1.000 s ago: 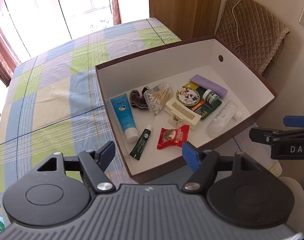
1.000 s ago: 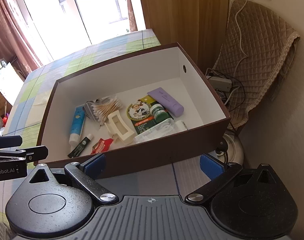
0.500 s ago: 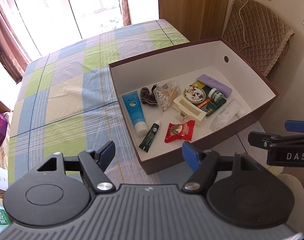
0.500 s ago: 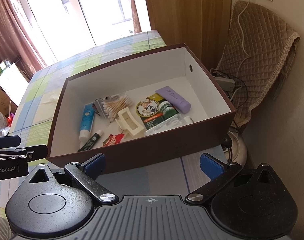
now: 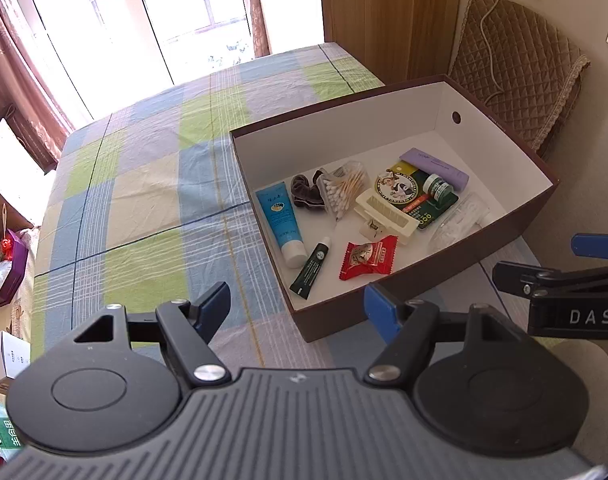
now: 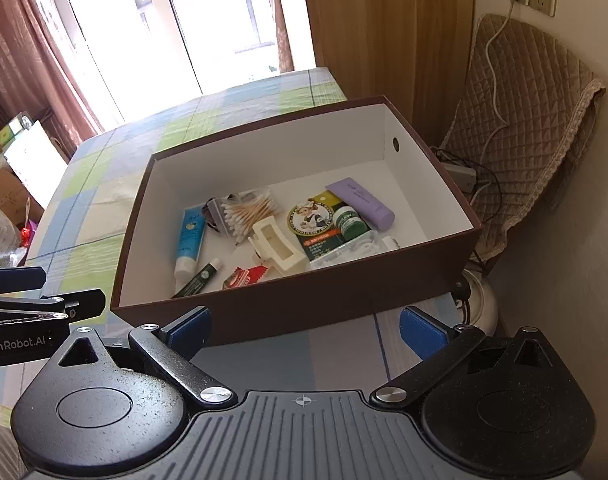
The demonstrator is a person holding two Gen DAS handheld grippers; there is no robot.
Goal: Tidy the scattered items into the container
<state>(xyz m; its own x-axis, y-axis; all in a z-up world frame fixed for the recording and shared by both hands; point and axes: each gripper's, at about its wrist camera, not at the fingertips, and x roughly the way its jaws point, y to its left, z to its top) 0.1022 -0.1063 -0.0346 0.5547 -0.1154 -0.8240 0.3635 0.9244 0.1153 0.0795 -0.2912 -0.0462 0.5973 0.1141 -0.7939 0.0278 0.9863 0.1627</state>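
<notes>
A brown box point(image 5: 444, 276) point(image 6: 287, 304) with a white inside stands on the checked tablecloth point(image 5: 143, 200). Inside it lie a blue tube point(image 5: 281, 218), a small dark tube point(image 5: 312, 268), a red sachet point(image 5: 368, 258), a cream hair clip point(image 5: 386, 214), cotton swabs point(image 5: 342, 190), a dark scrunchie point(image 5: 306, 192), a purple tube point(image 5: 434, 168) and a green jar point(image 5: 437, 188). My left gripper point(image 5: 295, 308) is open and empty, just short of the box's near wall. My right gripper point(image 6: 304, 328) is open and empty too, in front of that wall.
A quilted brown chair cover point(image 6: 520, 128) with a white cable stands right of the box against the wall. Cardboard boxes and bags point(image 5: 3, 208) crowd the floor left of the table. A window with curtains point(image 6: 43, 60) lies beyond the far table edge.
Both grippers have pulled back and up from the box, which now looks smaller and farther in both views. Both stay open and the items in the box have not moved.
</notes>
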